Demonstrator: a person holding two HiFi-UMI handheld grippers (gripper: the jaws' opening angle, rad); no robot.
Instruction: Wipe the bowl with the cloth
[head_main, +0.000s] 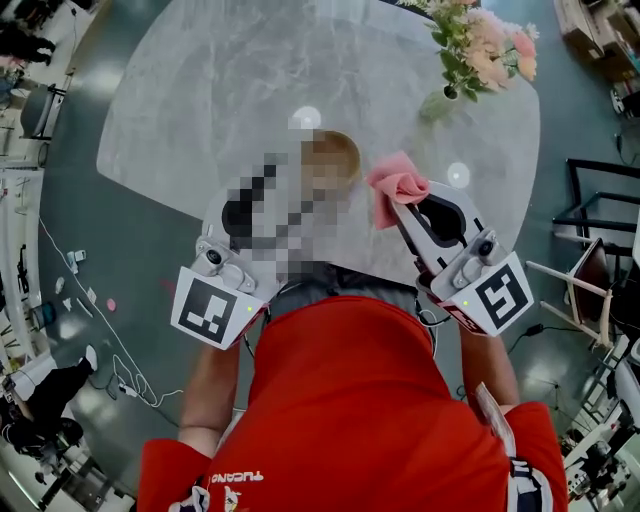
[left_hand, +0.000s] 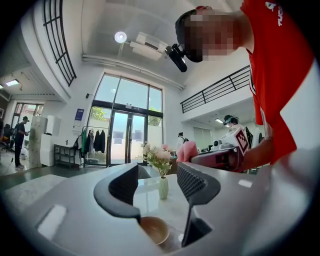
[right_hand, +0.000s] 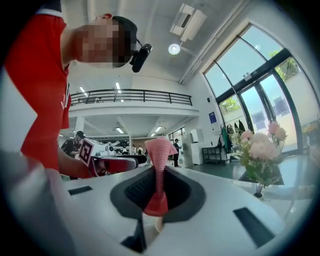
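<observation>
Right gripper (right_hand: 159, 172) pinches ribbed pink cloth (right_hand: 161, 147); left gripper (left_hand: 157, 172) half-open, seemingly empty.

Red shirt (head_main: 350, 400) (white lettering (head_main: 236, 478), apparently)

left gripper (left_hand: 157, 172): level, fingers (left_hand: 122, 187) apart | right gripper (right_hand: 159, 175): level, fingers (right_hand: 134, 190) clamped on cloth (right_hand: 161, 147)

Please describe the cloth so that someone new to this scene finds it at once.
Look at the grey marble table, then at its near edge, where the right claw hangs above it. The cloth is the crumpled pink rag pinched in that claw; unlike the pink flowers at the far right edge, it is held in the air.
</observation>
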